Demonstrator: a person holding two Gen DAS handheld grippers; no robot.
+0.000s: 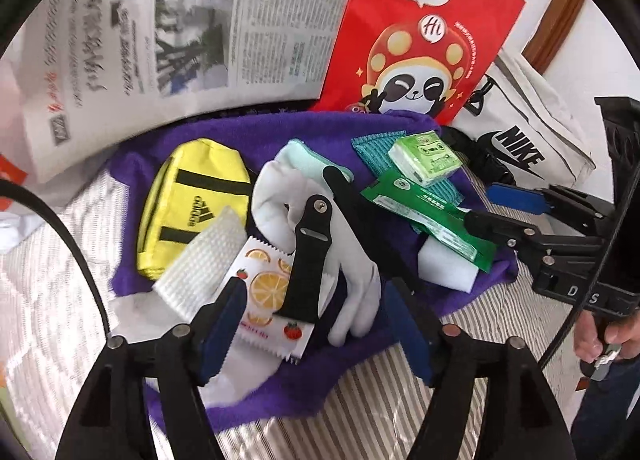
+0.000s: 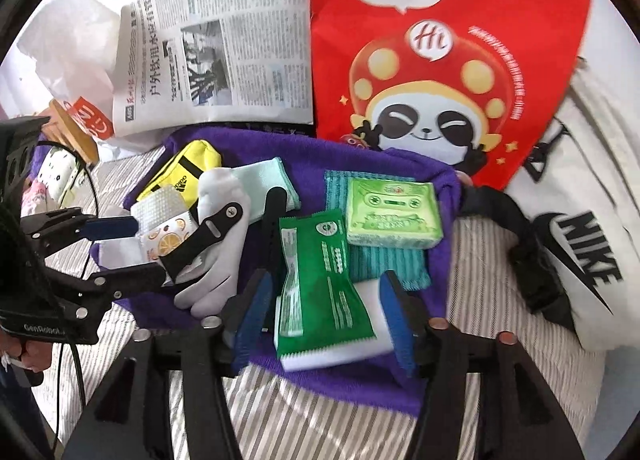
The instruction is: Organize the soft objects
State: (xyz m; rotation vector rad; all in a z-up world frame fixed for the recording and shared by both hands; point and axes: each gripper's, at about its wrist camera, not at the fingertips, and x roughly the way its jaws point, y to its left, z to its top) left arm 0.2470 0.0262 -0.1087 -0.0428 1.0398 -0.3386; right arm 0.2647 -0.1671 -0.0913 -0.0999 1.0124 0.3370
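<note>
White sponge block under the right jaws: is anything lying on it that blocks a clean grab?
Yes. The green sachet lies lengthwise across the white sponge block, covering most of its top. The right gripper, jaws open, straddles both, so closing would likely pinch the sachet too.

1. A towel [image 2: 420,384] lies spread on the bed [image 2: 320,428].
2. On the towel, a pouch [image 2: 180,172] sits at the left, a glove [image 2: 224,260] beside it.
3. A strap [image 2: 208,236] lies across the glove.
4. Right of the glove, a sachet [image 2: 320,280] rests on a sponge [image 2: 332,356].
5. A tissue pack [image 2: 392,212] lies behind the sachet.
6. A newspaper [image 2: 224,52] and paper bag [image 2: 440,40] stand behind the towel.
</note>
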